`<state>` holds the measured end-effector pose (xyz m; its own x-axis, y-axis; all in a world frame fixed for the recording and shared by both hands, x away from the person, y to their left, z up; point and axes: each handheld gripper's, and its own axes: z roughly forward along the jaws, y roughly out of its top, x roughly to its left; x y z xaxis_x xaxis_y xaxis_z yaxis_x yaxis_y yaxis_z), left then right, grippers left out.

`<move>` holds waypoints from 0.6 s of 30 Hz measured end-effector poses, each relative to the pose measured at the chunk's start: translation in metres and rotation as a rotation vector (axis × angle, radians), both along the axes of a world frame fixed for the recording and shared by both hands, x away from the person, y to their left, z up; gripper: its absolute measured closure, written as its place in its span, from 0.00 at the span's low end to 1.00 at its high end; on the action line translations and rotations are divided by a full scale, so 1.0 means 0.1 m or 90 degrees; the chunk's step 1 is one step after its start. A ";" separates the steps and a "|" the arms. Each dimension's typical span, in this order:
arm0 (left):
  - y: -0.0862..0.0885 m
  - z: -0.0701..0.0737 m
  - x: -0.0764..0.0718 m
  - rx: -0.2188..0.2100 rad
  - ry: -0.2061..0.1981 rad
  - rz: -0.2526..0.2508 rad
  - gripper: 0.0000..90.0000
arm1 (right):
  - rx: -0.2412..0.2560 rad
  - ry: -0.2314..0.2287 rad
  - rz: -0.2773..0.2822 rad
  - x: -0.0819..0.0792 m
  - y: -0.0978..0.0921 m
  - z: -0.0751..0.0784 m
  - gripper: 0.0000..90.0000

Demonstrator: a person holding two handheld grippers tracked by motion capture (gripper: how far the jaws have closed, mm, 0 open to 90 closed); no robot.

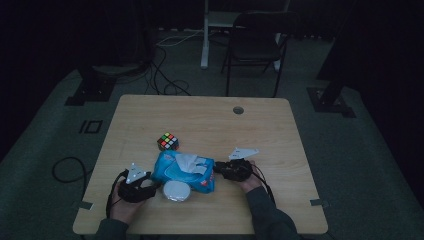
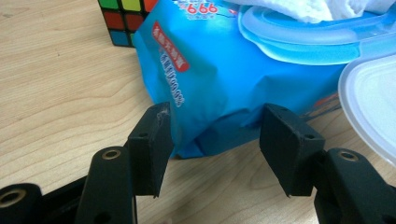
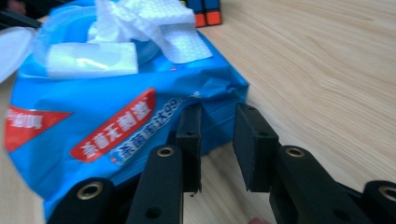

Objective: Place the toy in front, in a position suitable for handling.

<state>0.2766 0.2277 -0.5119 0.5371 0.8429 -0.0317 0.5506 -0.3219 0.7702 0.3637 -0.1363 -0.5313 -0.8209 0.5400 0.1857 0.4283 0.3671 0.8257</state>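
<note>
Two grippers on a blue wet-wipes pack, lid open

Two hands come in from the near table edge, each with a black gripper. The left gripper [image 1: 150,186] sits at the near-left end of the wet-wipes pack [image 1: 184,171]; in the left gripper view its jaws stand wide apart [image 2: 215,149], straddling the pack's [image 2: 219,79] crimped end, left pad touching or almost touching the foil, right pad just off it. Not clamped.

The right gripper [image 1: 218,169] is at the pack's right end. In the right gripper view its jaws [image 3: 217,147] are narrowly parted around the corner seam of the pack [image 3: 93,121]; whether they pinch it, cannot tell.

The pack lies flat on the wooden table [image 1: 260,130], near-centre, between both grippers. Its round white flip lid [image 1: 176,190] is swung open toward the near edge, next to the left gripper. A white wipe [image 1: 186,161] sticks up crumpled out of the opening.

Just beyond the pack, a Rubik's cube [image 1: 168,141] sits close to its far-left corner. Farther back the table has a cable hole [image 1: 238,110]. Past the table, a dark folding chair [image 1: 257,42] on the floor.
</note>
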 end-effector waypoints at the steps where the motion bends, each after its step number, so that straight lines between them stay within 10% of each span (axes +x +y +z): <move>1: 0.01 0.00 0.00 0.000 0.000 0.001 0.49 | 0.001 0.000 0.005 0.00 0.03 0.00 0.81; 18: 0.51 -0.02 0.04 -0.008 -0.006 0.150 0.51 | 0.009 -0.001 0.094 -0.09 0.65 0.04 0.79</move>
